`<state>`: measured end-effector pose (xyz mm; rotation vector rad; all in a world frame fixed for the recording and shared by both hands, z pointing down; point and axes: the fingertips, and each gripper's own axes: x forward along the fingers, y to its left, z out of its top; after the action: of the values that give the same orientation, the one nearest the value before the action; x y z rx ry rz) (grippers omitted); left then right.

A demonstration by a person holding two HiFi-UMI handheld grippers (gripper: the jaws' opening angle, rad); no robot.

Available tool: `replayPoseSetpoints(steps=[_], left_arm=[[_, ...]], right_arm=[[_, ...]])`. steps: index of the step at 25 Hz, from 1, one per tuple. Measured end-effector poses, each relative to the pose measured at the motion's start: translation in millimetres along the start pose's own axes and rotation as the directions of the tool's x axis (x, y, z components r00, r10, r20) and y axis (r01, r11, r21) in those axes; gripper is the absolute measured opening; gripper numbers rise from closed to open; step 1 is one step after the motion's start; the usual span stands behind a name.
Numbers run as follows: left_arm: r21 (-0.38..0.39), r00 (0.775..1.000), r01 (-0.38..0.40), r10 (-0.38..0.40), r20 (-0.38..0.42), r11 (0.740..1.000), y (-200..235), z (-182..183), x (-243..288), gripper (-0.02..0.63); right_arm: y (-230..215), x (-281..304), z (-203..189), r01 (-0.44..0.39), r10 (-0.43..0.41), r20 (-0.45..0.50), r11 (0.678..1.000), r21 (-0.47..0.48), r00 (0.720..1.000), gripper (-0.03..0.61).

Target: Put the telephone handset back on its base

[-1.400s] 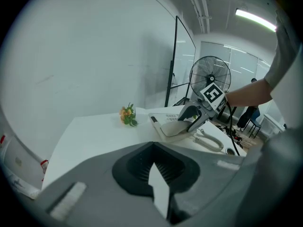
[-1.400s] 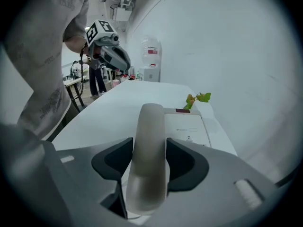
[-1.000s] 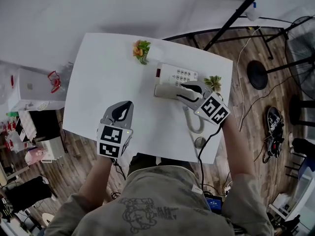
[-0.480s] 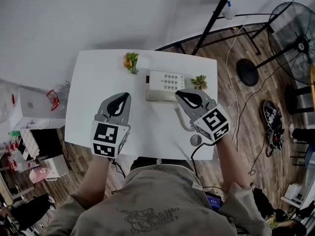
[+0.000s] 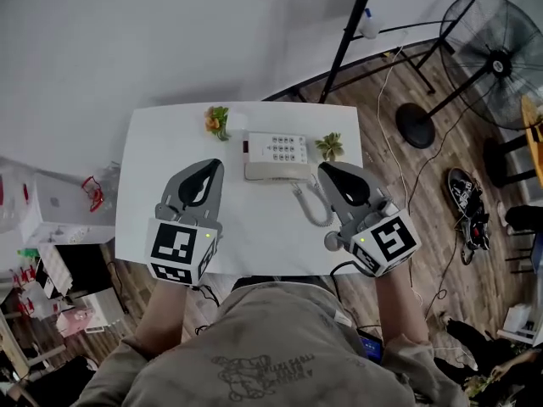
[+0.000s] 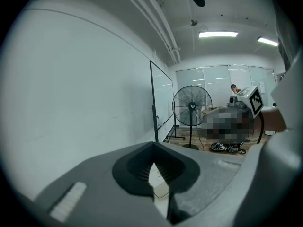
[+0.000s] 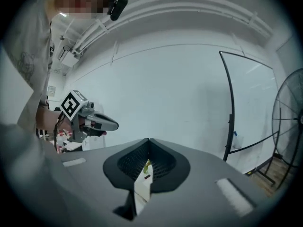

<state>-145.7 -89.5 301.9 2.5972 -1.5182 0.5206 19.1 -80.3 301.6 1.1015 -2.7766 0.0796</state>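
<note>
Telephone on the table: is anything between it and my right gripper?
Only the coiled cord lies on the table between the right gripper and the telephone base, trailing from its near right corner. The small plant stands beside the base, off that line. The handset appears seated on it.

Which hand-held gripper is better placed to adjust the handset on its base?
Probably right: the right hand-held gripper is closer to the telephone, beside its coiled cord; the left hand-held gripper is farther.
</note>
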Motion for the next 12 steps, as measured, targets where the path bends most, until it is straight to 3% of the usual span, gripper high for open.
replayPoseSetpoints(steps=[6, 12], left_arm=[[0.015, 0.999, 0.017, -0.018, 0.048, 1.000, -12.4, 18.6, -12.7, 0.000], [0.027, 0.998, 0.033, -0.034, 0.061, 0.999, -23.3, 25.2, -18.2, 0.000]], right_arm=[[-4.0, -40.9, 25.5, 0.098, -0.099, 0.076, 0.995, 0.022, 0.992, 0.028], [-7.2, -64.2, 23.0, 0.142, -0.146, 0.076, 0.989, 0.046, 0.986, 0.028]])
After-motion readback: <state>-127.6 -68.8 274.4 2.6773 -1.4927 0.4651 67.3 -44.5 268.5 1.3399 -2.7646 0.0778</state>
